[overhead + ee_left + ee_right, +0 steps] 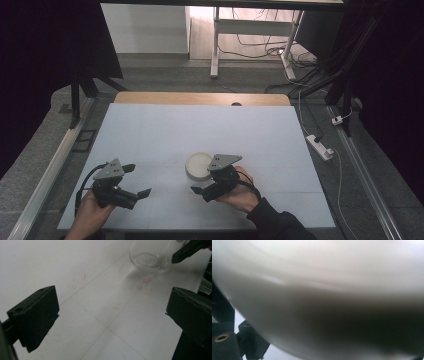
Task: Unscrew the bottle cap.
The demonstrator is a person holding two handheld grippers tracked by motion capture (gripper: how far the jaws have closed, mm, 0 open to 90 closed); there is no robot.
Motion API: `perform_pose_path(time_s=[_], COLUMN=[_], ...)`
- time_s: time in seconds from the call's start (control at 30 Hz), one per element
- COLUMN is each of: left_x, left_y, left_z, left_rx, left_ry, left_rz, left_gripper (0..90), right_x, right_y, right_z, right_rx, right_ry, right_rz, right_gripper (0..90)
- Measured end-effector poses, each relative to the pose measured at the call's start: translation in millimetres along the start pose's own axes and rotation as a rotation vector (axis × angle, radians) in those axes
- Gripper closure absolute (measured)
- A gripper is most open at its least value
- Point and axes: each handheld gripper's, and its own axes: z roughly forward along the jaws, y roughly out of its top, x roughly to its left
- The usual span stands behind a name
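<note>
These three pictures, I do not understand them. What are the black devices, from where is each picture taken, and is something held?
There is no robot here. A person sits at a table with a white top and holds a hand-operated gripper in each hand. The high view looks down from above: the left gripper is at the left, the right gripper near the middle.

The other two pictures come from small cameras that ride on the grippers. In the left gripper view, the two black jaws stand wide apart with bare table between them, so this gripper is open and holds nothing. Farther off is a glass bowl.

That bowl is the round pale thing beside the right gripper. In the right gripper view it sits so close that it is a blur. Whether the jaws already grip it, I cannot tell.
</note>
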Motion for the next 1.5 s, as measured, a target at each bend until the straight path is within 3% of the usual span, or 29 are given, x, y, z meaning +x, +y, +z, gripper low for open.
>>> perform_pose_path(time_s=[0.2,0.4,0.53,0.8,1.17,1.23,1.3,1.5], left_x=[-2.1,-7.4,-12.3,-13.3,-23.4,-23.8,-24.4,-27.9], left_y=[18.5,37.7,51.2,77.0,98.7,100.0,103.1,108.3], left_z=[10.0,22.3,30.8,52.7,75.5,77.4,82.9,92.2], left_rx=[-0.002,-0.001,-0.004,-0.027,-0.016,-0.015,-0.02,-0.012], left_ry=[-0.006,-0.082,-0.107,-0.209,-0.317,-0.331,-0.379,-0.42], left_rz=[0.035,0.094,0.141,0.17,0.251,0.255,0.258,0.279], left_gripper=[0.0,0.0,0.0,0.0,0.0,0.0,0.0,0.0], right_x=[-0.2,-0.7,-0.4,0.1,1.4,2.0,2.5,4.1], right_y=[0.0,0.3,0.6,0.9,1.7,1.7,1.8,2.2], right_z=[-0.2,-1.0,-1.5,-1.4,-0.5,-0.2,0.4,1.3], right_rx=[-0.004,-0.011,-0.013,-0.011,-0.008,-0.008,-0.009,-0.004], right_ry=[0.004,0.011,0.012,0.02,0.04,0.044,0.047,0.057], right_rz=[0.003,0.005,-0.002,-0.006,-0.017,-0.02,-0.023,-0.03], right_gripper=[7.0,7.0,7.0,7.0,7.0,7.0,7.0,7.0])
